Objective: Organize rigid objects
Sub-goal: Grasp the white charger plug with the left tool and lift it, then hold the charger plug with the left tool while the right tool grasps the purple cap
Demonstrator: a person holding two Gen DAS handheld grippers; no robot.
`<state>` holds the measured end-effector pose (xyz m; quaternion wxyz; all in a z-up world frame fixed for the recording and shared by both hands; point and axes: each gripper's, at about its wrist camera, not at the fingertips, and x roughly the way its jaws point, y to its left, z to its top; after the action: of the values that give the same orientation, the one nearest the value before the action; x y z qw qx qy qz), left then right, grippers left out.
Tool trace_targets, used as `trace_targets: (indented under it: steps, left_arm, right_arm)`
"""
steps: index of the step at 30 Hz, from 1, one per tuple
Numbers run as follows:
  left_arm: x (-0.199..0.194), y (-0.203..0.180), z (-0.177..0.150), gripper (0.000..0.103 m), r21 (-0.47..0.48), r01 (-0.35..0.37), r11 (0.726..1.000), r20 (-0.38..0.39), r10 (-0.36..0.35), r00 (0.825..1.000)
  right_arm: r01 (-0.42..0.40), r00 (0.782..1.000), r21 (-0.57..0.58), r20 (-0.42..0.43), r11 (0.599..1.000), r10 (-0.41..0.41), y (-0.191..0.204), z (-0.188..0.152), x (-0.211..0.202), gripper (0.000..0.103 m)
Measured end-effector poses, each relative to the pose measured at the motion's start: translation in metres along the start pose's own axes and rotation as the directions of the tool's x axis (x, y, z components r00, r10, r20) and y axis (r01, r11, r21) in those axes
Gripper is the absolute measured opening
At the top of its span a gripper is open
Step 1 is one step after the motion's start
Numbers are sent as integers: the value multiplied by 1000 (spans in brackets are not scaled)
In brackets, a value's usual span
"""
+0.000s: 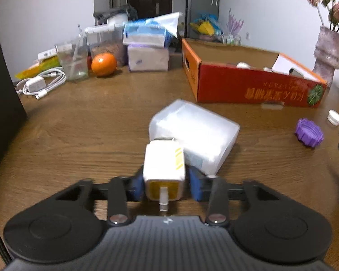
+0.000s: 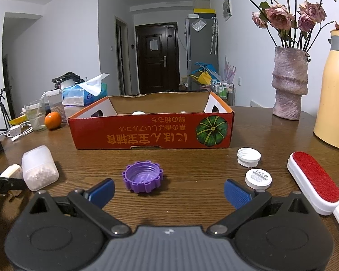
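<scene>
Wooden table (image 1: 79, 124): left claw (image 1: 165, 181) clamps white charger (image 1: 163, 164), prong toward camera.

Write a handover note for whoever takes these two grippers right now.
Left gripper: shut on the white charger, beside the clear tub lying on the table.
Right gripper: open, empty, facing the purple cap.
Red box: open, with a few white items already inside.
Left on the table: purple cap, white cap, white disc, lint brush, clear tub.
Next, probably: carry the charger to the box, then the rest.
</scene>
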<state>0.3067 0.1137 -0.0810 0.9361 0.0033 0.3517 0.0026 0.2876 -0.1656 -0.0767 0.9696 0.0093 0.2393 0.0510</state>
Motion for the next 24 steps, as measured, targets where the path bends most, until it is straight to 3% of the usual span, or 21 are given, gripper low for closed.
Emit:
trace_targets:
  steps: [6,13,24]
  left_arm:
    - [-7,-1,-1,32,2,8,1000,26,-8,1000]
    - [-36,-2,0,32,-17,8,1000,131,-5,991]
    - [-49,0,5,32,-86,-8,996,184,23,983]
  right_arm:
    - [0,1000,-1,2,1000,0,1,-1,0,103]
    - [0,1000,2,-1,1000,0,2,-1,1,103]
    - [-27,999,-12,-35,1000,26,14,3,18,103]
